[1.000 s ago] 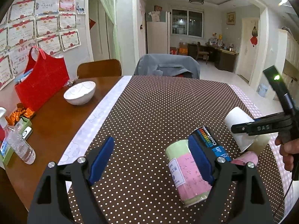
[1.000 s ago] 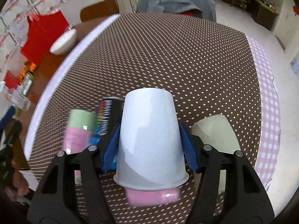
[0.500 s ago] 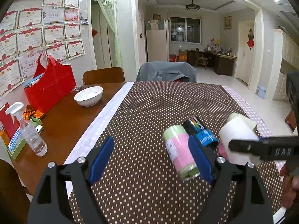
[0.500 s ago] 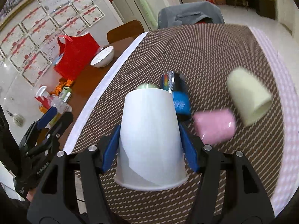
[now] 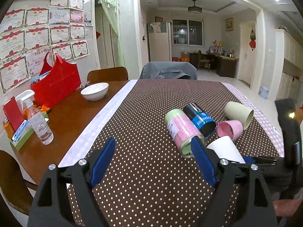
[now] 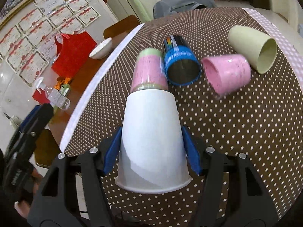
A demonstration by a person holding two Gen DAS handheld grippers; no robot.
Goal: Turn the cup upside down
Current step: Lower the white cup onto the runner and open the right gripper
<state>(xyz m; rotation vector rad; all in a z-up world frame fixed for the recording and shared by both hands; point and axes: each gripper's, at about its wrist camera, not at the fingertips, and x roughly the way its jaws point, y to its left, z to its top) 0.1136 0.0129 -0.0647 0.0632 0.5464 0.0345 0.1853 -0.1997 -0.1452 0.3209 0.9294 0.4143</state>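
Observation:
My right gripper (image 6: 152, 143) is shut on a white paper cup (image 6: 151, 140), held above the dotted tablecloth with its rim toward the camera and its base pointing away. The cup also shows in the left wrist view (image 5: 225, 151), behind my left gripper's right finger. My left gripper (image 5: 153, 162) is open and empty, above the near part of the cloth. It appears blurred at the left edge of the right wrist view (image 6: 28, 132).
Several cups lie on their sides on the brown dotted cloth (image 5: 151, 113): a pink-and-green one (image 6: 149, 71), a blue-and-black one (image 6: 180, 64), a pink one (image 6: 227, 73), a pale green one (image 6: 253, 47). A white bowl (image 5: 94, 90), red bag (image 5: 56, 83) and spray bottle (image 5: 37, 123) stand at left.
Both grippers have pulled back toward the near edge of the table. The white cup stays clamped in the right gripper, and the lying cups now sit farther away.

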